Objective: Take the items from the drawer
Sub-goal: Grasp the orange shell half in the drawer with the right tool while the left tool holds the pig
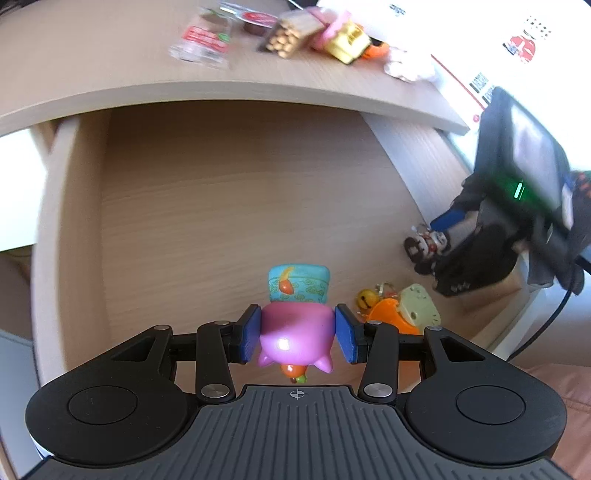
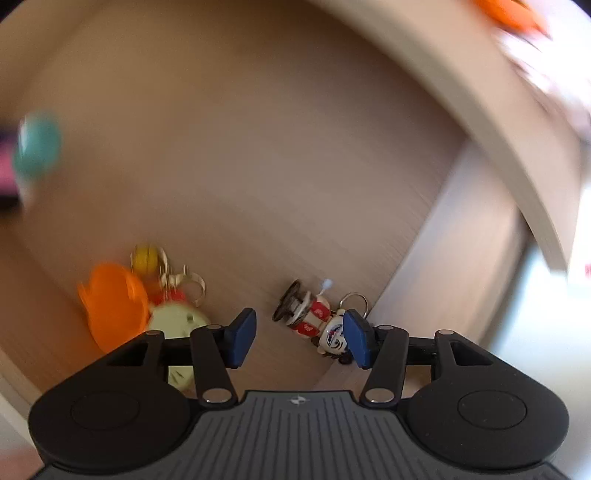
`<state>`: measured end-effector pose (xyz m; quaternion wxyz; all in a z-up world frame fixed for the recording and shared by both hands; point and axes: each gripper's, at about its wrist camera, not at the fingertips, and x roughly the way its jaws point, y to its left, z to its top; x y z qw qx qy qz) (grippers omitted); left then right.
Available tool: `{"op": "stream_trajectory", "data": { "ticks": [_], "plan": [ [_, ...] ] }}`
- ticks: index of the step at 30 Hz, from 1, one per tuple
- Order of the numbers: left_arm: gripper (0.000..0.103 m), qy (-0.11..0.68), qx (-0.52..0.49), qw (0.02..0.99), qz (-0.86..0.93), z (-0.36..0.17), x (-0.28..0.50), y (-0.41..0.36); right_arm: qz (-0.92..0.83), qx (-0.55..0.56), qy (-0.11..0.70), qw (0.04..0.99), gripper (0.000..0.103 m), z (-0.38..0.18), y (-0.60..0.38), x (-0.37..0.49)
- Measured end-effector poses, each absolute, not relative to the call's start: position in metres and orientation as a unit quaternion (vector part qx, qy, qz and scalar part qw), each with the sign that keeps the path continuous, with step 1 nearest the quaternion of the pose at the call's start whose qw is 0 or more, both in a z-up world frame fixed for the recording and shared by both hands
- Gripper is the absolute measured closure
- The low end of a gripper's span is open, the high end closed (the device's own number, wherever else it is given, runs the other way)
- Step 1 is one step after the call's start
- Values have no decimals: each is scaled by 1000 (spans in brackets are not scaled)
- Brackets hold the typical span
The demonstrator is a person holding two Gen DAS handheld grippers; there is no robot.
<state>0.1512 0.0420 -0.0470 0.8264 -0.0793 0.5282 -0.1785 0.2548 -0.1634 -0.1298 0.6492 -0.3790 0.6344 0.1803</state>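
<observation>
**Left gripper on pig toy**

Left gripper [image 1: 297, 334] pinches the pink pig toy [image 1: 293, 338] over the drawer [image 1: 221, 206]. Only its view shows snacks [image 1: 288, 35] on the desktop [image 1: 92, 74]. Right gripper [image 2: 301, 338] gapes empty beside a figurine keychain [image 2: 314, 319].

Left wrist view: close above the drawer floor [image 1: 229, 206], facing the table [image 1: 110, 66] edge across the upper frame.
Right wrist view: lower and nearer (blurred), facing the drawer's right wall [image 2: 436, 266].
Shared: orange toy [image 1: 384, 314] [image 2: 110, 302] and small figure [image 1: 424, 247] [image 2: 317, 321]; the right tool [image 1: 517, 206] shows at the left view's right edge.
</observation>
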Motion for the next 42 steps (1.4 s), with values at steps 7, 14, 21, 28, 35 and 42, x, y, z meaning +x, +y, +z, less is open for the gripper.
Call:
{"op": "stream_trajectory", "data": {
  "ticks": [7, 14, 21, 28, 35, 42],
  "plan": [
    [55, 527, -54, 834, -154, -37, 145, 49, 196, -446, 614, 622, 76, -147, -147, 256],
    [55, 535, -65, 828, -153, -43, 150, 53, 230, -227, 658, 680, 84, -117, -149, 278],
    [55, 534, -76, 830, -144, -41, 153, 59, 238, -87, 661, 706, 62, -79, -171, 290],
    [55, 533, -75, 832, -134, -38, 154, 61, 270, -81, 685, 672, 46, -85, -147, 274],
    [55, 538, -66, 829, -136, -35, 146, 59, 225, -175, 692, 663, 43, -106, -135, 278],
    [55, 547, -50, 823, -146, -34, 144, 52, 214, -124, 683, 687, 58, -92, -161, 295]
  ]
}}
